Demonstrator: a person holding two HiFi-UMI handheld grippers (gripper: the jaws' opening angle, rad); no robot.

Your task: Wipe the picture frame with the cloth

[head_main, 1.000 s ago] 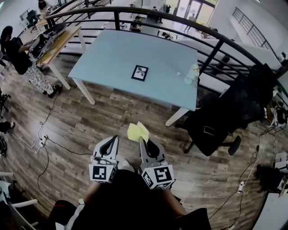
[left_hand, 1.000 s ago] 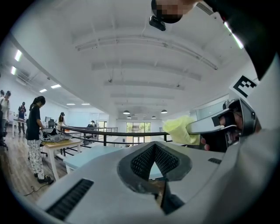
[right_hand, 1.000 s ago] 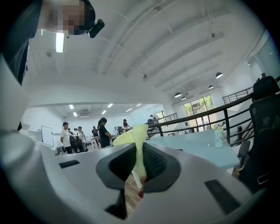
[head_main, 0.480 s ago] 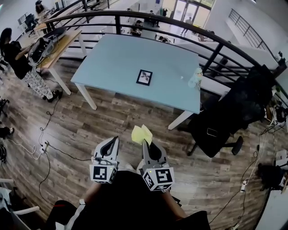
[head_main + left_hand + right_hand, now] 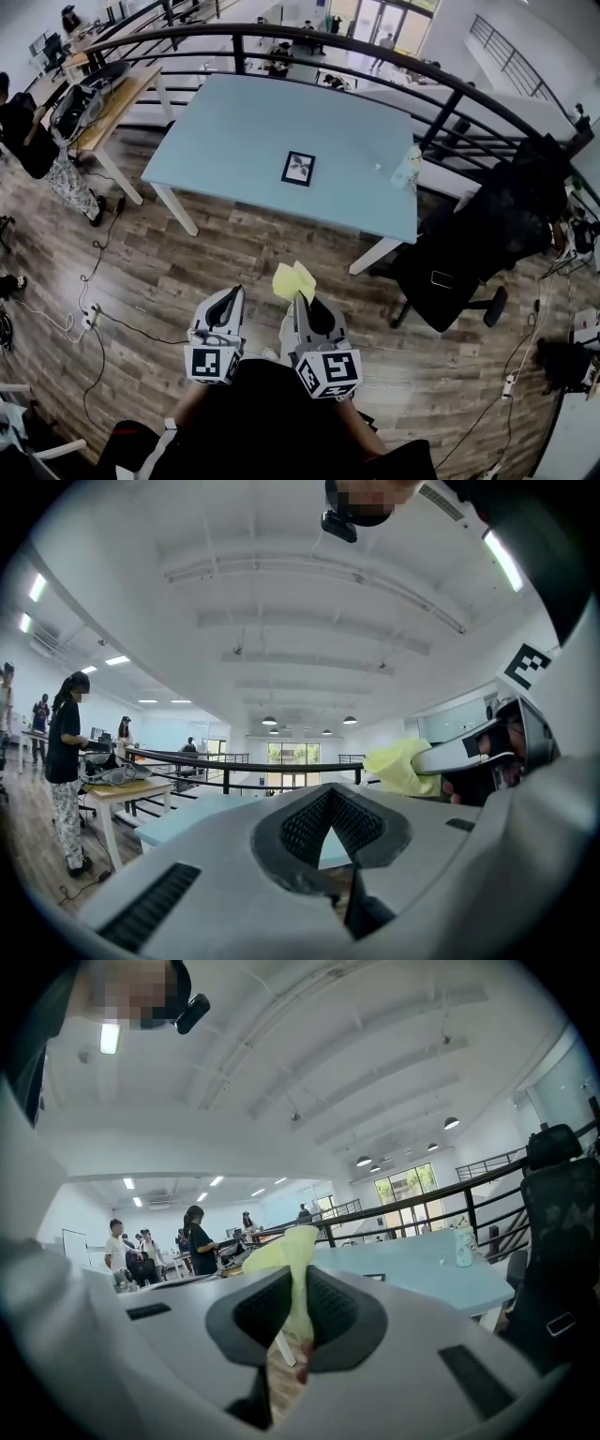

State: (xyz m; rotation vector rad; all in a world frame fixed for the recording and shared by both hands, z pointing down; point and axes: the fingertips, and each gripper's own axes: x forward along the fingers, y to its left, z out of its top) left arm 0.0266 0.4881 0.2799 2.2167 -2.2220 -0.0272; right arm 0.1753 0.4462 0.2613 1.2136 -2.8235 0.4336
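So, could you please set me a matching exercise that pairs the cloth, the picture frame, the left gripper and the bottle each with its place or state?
Things:
1. cloth
2. picture frame
3. left gripper
4. bottle

Places or states:
A. lies flat near the middle of the table
B. shut, with nothing in it
C. stands near the table's edge
D. held by the right gripper

Pairs: 1-D, 2-A, 3-B, 4-C

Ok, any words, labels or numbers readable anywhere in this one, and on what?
No legible text in any view.
On the marker cubes: black-and-white square patterns only, no letters or digits.
On the bottle: any label is too small to read.
In the picture frame: a picture, too small to show any writing.
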